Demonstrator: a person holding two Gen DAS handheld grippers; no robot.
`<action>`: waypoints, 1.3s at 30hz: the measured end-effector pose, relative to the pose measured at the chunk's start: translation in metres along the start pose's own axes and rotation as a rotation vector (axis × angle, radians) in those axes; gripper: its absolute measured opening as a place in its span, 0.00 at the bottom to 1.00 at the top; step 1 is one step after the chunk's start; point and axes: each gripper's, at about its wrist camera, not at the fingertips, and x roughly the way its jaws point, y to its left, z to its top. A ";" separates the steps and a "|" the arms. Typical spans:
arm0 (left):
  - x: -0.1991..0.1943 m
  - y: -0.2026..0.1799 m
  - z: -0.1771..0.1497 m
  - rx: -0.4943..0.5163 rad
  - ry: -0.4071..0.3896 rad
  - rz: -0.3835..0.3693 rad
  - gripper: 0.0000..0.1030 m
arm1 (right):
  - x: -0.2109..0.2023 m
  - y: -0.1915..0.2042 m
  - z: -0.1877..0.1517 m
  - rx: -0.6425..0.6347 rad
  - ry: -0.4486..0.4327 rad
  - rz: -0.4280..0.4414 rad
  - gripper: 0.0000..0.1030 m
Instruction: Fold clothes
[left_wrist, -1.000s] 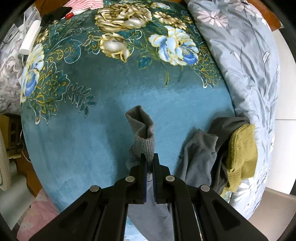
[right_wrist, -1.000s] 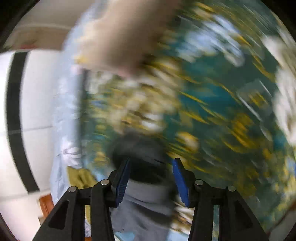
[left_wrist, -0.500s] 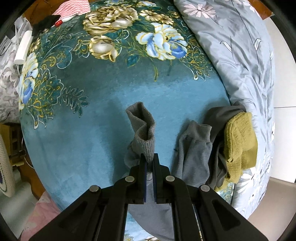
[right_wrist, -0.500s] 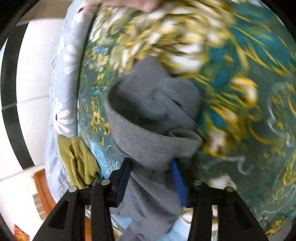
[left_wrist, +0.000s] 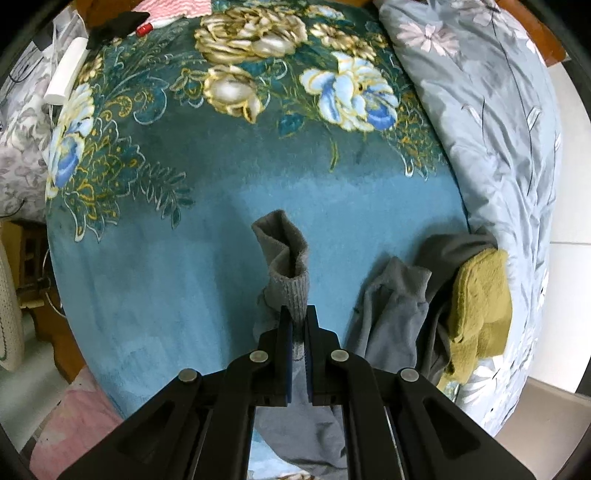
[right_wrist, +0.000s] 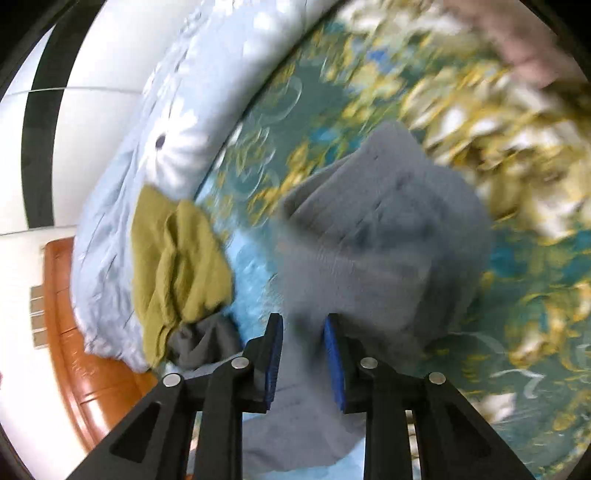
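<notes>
A grey garment lies on the teal flowered blanket (left_wrist: 184, 229). My left gripper (left_wrist: 298, 314) is shut on a ribbed cuff of the grey garment (left_wrist: 286, 266), which stands up in front of the fingers. Another grey sleeve (left_wrist: 391, 306) lies to the right. In the right wrist view the frame is blurred; my right gripper (right_wrist: 303, 325) has its jaws partly closed with the grey garment (right_wrist: 380, 229) bunched between them.
An olive-green cloth (left_wrist: 480, 306) lies on a dark grey piece at the right, also in the right wrist view (right_wrist: 177, 258). A pale grey flowered quilt (left_wrist: 498, 122) runs along the right edge. A wooden bed frame (right_wrist: 77, 332) shows low left.
The left gripper keeps hold of the cuff, nearly still. The right gripper has swung toward the grey garment and narrowed its jaws around the fabric.
</notes>
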 end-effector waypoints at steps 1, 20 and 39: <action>0.001 -0.001 -0.001 0.003 0.004 -0.001 0.04 | -0.002 0.000 -0.002 0.001 -0.007 0.043 0.32; 0.008 0.005 0.008 -0.004 -0.007 0.033 0.04 | -0.009 -0.087 -0.006 0.217 -0.087 -0.006 0.44; -0.064 0.006 0.037 0.168 -0.168 -0.029 0.04 | -0.151 -0.078 -0.043 0.130 -0.327 -0.012 0.10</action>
